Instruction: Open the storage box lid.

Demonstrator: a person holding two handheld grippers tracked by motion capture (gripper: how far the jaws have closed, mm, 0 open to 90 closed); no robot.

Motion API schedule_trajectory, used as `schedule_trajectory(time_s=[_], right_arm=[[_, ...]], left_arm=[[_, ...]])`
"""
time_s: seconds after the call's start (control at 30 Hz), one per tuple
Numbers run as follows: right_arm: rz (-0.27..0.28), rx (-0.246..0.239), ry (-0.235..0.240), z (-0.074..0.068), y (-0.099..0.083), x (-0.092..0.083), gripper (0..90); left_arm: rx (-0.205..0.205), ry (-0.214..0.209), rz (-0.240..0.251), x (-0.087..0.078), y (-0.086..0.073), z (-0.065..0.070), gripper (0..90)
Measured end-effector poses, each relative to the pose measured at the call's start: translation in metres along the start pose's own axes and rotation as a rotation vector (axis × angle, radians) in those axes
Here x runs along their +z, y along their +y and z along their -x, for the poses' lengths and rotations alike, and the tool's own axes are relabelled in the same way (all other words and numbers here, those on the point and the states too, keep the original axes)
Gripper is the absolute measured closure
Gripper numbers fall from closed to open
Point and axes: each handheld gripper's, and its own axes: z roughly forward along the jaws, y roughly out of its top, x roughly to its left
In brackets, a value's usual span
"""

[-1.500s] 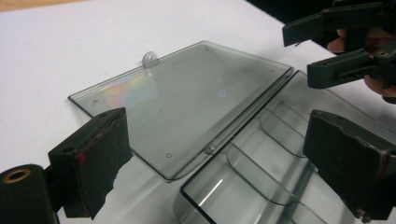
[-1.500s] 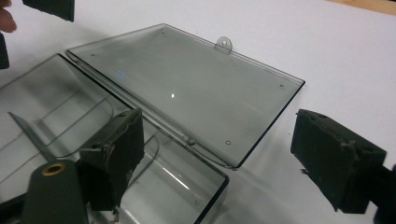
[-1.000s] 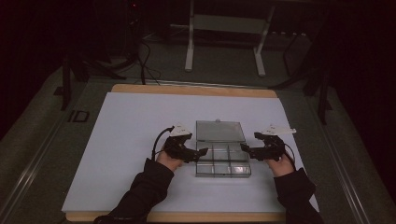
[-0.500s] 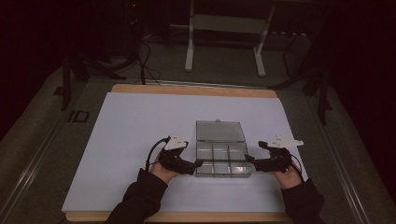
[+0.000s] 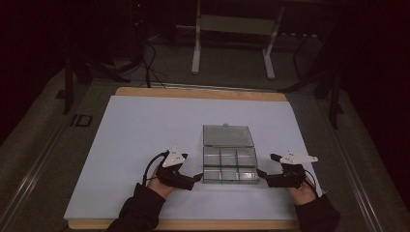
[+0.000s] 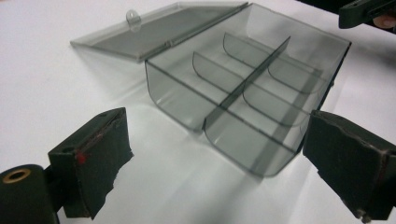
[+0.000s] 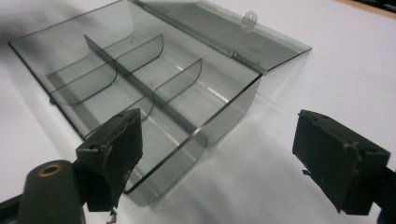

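Observation:
A clear, smoky plastic compartment box (image 5: pixel 229 167) sits on the white mat, its lid (image 5: pixel 227 136) folded flat behind it. Its several compartments are empty. My left gripper (image 5: pixel 196 178) is at the box's near left corner, open and holding nothing. In the left gripper view the gripper (image 6: pixel 219 163) frames a corner of the box (image 6: pixel 252 88), with the lid (image 6: pixel 159 28) beyond. My right gripper (image 5: pixel 261 173) is at the near right corner, also open. In the right gripper view the gripper (image 7: pixel 224 156) stands apart around the box (image 7: pixel 140 79) corner, with its lid (image 7: pixel 224 32) farther off.
The white mat (image 5: pixel 145 130) covers a wooden table (image 5: pixel 198 92) whose front edge runs just under the person's sleeves. Beyond the table stand the legs of a metal frame (image 5: pixel 196 53), and cables (image 5: pixel 145 63) lie on the floor at back left.
Both grippers have drawn back toward the person, from beside the box's middle to its near corners. The box has not moved.

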Motion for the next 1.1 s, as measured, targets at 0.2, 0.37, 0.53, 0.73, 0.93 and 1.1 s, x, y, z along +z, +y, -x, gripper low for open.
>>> schedule_trajectory(time_s=[0.2,0.37,0.53,0.73,0.93,1.1], right_arm=[[-0.009,-0.010,-0.003,-0.001,-0.011,0.001,14.9],[0.028,-0.006,0.005,-0.002,-0.018,-0.005,14.6],[0.024,0.006,-0.006,0.000,-0.024,-0.010,14.6],[-0.006,0.022,-0.035,0.004,-0.040,-0.011,14.6],[-0.017,0.018,-0.078,0.008,-0.049,-0.015,14.5],[-0.019,0.018,-0.128,0.011,-0.054,-0.019,14.5]], left_arm=[[-0.016,0.033,-0.004,-0.006,-0.011,-0.004,8.6],[-0.025,0.073,-0.011,-0.010,-0.020,-0.007,8.7],[-0.033,0.089,-0.014,-0.012,-0.026,-0.009,8.6],[-0.037,0.106,-0.010,-0.014,-0.028,-0.009,8.6],[-0.023,0.133,-0.016,-0.015,-0.029,-0.008,8.6],[-0.012,0.166,-0.022,-0.018,-0.030,-0.007,8.6]])
